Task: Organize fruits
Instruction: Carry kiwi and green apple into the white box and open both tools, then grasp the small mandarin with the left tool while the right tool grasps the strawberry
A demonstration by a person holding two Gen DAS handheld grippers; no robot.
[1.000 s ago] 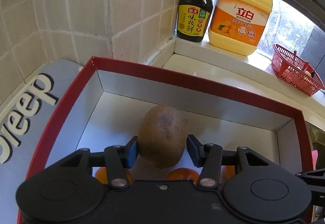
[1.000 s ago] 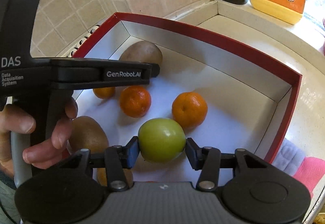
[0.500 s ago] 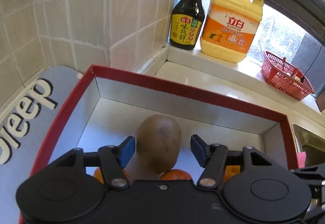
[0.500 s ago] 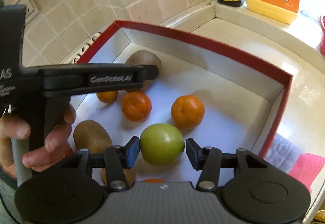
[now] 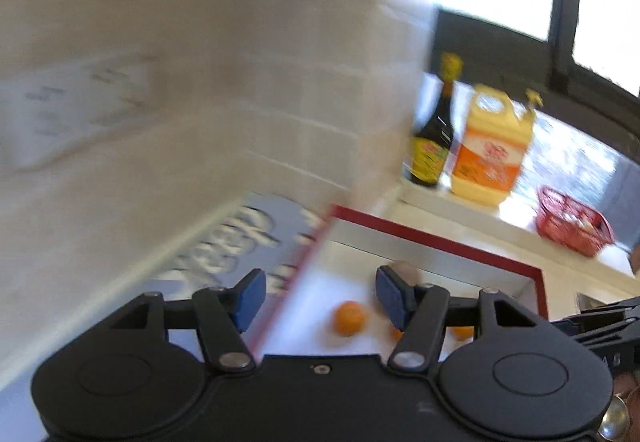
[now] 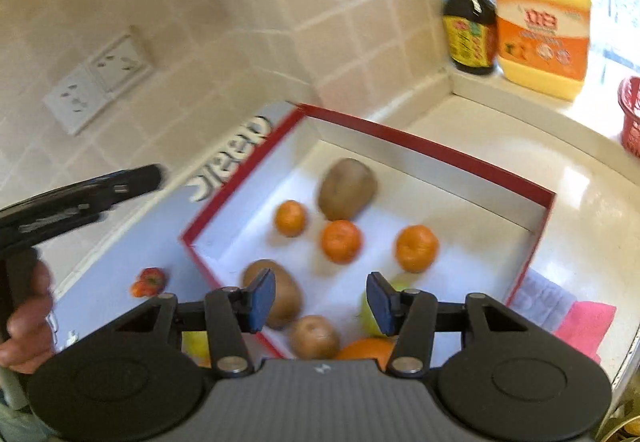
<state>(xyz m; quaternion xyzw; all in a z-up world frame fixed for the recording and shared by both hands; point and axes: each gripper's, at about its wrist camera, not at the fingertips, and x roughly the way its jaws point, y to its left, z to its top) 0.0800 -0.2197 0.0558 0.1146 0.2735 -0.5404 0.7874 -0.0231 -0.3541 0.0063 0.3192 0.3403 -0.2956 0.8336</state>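
Two grippers are standing released, nothing pressed between the pads. Left gripper (image 5: 316,298) is hovering over the red-rimmed box's (image 6: 440,155) left edge; its jaws have just been opening and are empty. Right gripper (image 6: 320,300) is hanging above the box with the green apple (image 6: 370,316) lying below, free of its pads. Three tangerines (image 6: 341,241) and kiwis (image 6: 347,187) are sitting inside the box. View is blurring.

The red box (image 6: 440,157) holds three kiwis (image 6: 347,189), four oranges (image 6: 341,241), one green apple (image 6: 370,316).
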